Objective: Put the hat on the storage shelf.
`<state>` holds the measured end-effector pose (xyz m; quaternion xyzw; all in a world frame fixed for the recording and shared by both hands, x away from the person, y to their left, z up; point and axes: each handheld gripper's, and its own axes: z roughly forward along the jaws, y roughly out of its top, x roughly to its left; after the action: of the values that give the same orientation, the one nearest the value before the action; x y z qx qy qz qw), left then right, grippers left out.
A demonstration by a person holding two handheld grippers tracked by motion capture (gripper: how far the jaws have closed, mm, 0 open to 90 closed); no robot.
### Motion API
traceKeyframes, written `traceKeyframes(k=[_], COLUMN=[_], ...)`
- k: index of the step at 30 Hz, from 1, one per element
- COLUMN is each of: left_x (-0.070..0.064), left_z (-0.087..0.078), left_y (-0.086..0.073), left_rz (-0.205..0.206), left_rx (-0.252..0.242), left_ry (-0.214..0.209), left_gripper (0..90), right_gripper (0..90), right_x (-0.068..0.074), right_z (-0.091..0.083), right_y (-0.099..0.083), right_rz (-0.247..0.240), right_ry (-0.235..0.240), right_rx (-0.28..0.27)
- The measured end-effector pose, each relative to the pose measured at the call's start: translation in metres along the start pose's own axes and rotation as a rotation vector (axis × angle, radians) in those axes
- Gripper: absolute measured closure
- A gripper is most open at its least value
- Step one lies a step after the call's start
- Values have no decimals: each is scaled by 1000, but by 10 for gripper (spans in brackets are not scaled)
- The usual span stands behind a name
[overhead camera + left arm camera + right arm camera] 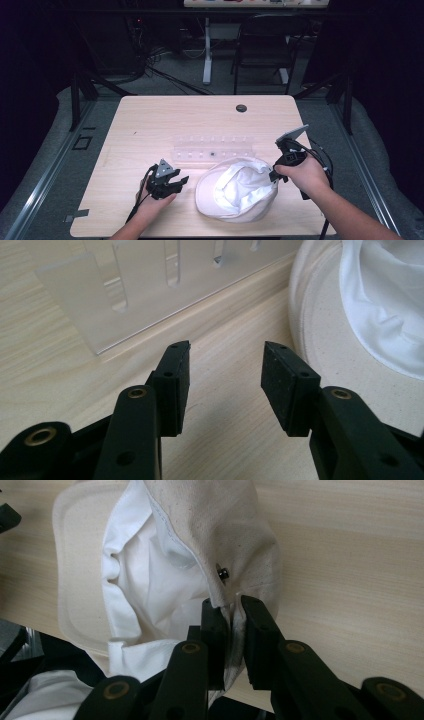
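Cap (235,192), white and upside down, lay near the table's (150,120) front edge. The right gripper (231,611) was clamped on its rim. The left gripper (226,370) stood unclenched and empty just beside it, near a clear rack (212,149).

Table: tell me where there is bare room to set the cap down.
The far half of the table, between the clear rack and the far edge, is bare apart from a small dark hole. The left strip beside the left gripper is free too. The near middle is crowded: the cap, pinched by the right gripper.
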<state>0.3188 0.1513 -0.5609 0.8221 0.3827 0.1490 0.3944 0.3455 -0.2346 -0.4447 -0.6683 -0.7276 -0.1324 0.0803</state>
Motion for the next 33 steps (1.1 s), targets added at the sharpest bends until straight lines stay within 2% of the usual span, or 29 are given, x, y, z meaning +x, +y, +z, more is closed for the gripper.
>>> traceKeyframes(k=[2, 4, 7, 9, 10, 16, 17, 18, 19, 20, 21, 22, 24, 25, 28, 29, 31, 32, 33], left_x=[2, 3, 4, 5, 5, 8, 9, 10, 11, 12, 12, 14, 16, 17, 21, 21, 23, 23, 24], left_z=[-1, -1, -2, -2, -3, -4, -5, -5, -6, -7, -7, -9, -11, -12, -14, -14, -15, -15, -15], left_y=[0, 0, 0, 0, 0, 0, 0, 0, -1, -1, -1, -1, -1, -1, -2, -2, -2, -2, -2], left_rz=[-2, -8, -12, -14, -18, -25, -27, -30, -33, -37, -37, -45, -46, -52, -64, -64, -72, -76, -76], left_rx=[-5, -11, -7, -8, -10, -19, -14, -19, -18, -25, -25, -29, -20, -34, -45, -45, -52, -55, -53], left_ry=[6, 10, 7, 9, 11, 22, 19, 22, 22, 28, 28, 31, 30, 35, 45, 45, 50, 51, 52], left_gripper=[550, 550, 550, 550, 550, 550, 550, 550, 550, 549, 550, 550, 549, 549, 549, 550, 549, 549, 549], right_gripper=[814, 813, 813, 813, 814, 815, 815, 815, 815, 816, 816, 816, 816, 816, 816, 816, 815, 816, 816], right_x=[-2, -3, -3, -4, -3, 0, 2, 1, 3, 4, 4, 8, 8, 7, 13, 13, 17, 18, 20], right_z=[-2, -3, -4, -7, -9, -18, -20, -23, -24, -26, -26, -28, -29, -31, -35, -35, -38, -40, -40], right_y=[0, 0, 0, 0, 0, 0, 0, 2, 2, 3, 3, 3, 3, 4, 4, 4, 3, 4, 4], right_rz=[-12, 23, 20, 4, 16, 24, 31, 13, 28, 36, 36, 61, 57, 35, 52, 52, 53, 33, 40], right_ry=[-1, 23, 24, 30, 41, 75, 88, 102, 114, 151, 151, 193, 204, 214, 295, 295, 328, 339, 357], right_rx=[11, -16, -17, 3, -14, -11, -10, 18, 9, 25, 25, 10, 13, 30, 11, 11, 6, 16, 8])
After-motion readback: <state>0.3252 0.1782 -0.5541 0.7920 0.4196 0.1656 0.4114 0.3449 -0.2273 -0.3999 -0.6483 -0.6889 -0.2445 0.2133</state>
